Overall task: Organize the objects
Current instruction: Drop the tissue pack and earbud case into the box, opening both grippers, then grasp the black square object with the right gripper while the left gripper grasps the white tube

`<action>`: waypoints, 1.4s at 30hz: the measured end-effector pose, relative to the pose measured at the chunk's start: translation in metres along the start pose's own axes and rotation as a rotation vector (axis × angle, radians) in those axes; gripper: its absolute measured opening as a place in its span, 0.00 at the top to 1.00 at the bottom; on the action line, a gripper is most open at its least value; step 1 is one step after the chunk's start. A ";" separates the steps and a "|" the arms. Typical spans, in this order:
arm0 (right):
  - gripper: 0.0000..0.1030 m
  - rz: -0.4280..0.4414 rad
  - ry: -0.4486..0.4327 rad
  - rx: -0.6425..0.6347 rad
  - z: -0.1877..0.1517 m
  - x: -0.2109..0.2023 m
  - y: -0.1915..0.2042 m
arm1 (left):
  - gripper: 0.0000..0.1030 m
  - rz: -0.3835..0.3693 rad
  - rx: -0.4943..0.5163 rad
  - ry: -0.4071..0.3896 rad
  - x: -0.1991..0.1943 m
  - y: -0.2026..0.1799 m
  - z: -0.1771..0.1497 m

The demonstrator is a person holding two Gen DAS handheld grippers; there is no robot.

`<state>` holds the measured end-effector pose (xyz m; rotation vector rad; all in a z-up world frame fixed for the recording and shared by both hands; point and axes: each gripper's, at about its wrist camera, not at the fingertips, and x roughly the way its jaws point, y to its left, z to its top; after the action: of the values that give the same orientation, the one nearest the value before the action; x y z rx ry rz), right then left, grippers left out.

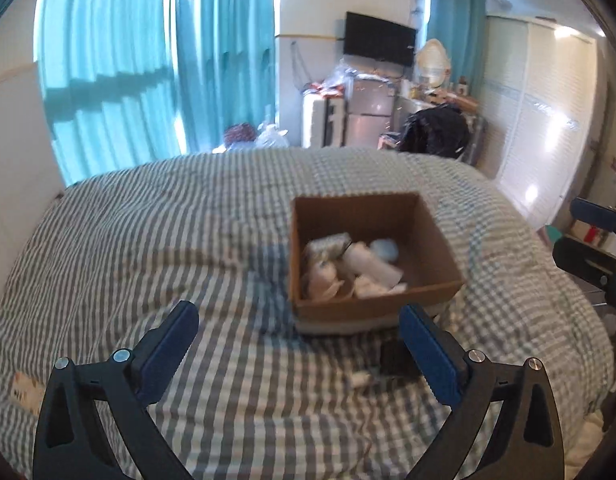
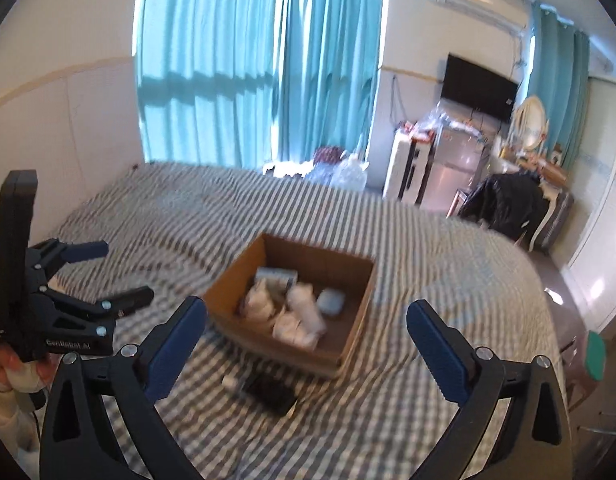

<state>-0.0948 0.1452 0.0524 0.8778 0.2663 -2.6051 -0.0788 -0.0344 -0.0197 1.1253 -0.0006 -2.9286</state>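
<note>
A brown cardboard box (image 1: 432, 236) sits on the striped bed (image 1: 187, 216); it also shows in the right wrist view (image 2: 227, 284). It holds several white packets, a pale blue case (image 2: 331, 301) and a small carton (image 2: 275, 276). A black object (image 1: 394, 360) and a small white piece (image 1: 362, 378) lie on the bed in front of the box; both show in the right wrist view, black object (image 2: 269, 394), white piece (image 2: 229, 381). My left gripper (image 1: 299, 316) is open and empty above the bed, short of the box. My right gripper (image 2: 308, 312) is open and empty, also short of the box.
Teal curtains (image 1: 119, 60) hang behind the bed. A fridge (image 1: 368, 116), TV (image 1: 380, 38), dark chair (image 1: 436, 130) and white wardrobe (image 1: 540, 120) stand past the bed's far end. A white wall panel (image 2: 67, 120) runs along the bed's left side.
</note>
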 end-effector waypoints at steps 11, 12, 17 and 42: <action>0.02 0.061 0.275 -0.095 -0.105 0.149 0.034 | 0.00 0.089 -0.017 0.118 0.070 -0.005 -0.056; 0.02 0.081 0.303 -0.077 -0.109 0.160 0.034 | 0.00 0.098 -0.020 0.127 0.074 -0.004 -0.057; 0.02 0.115 0.386 0.012 -0.115 0.194 0.025 | 0.00 0.102 -0.025 0.177 0.092 -0.004 -0.062; 0.16 0.002 0.311 0.041 -0.095 0.119 -0.044 | 0.00 -0.008 0.197 0.280 0.142 -0.085 -0.074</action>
<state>-0.1483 0.1785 -0.0931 1.2970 0.2938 -2.4721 -0.1345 0.0497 -0.1698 1.5558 -0.2893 -2.7984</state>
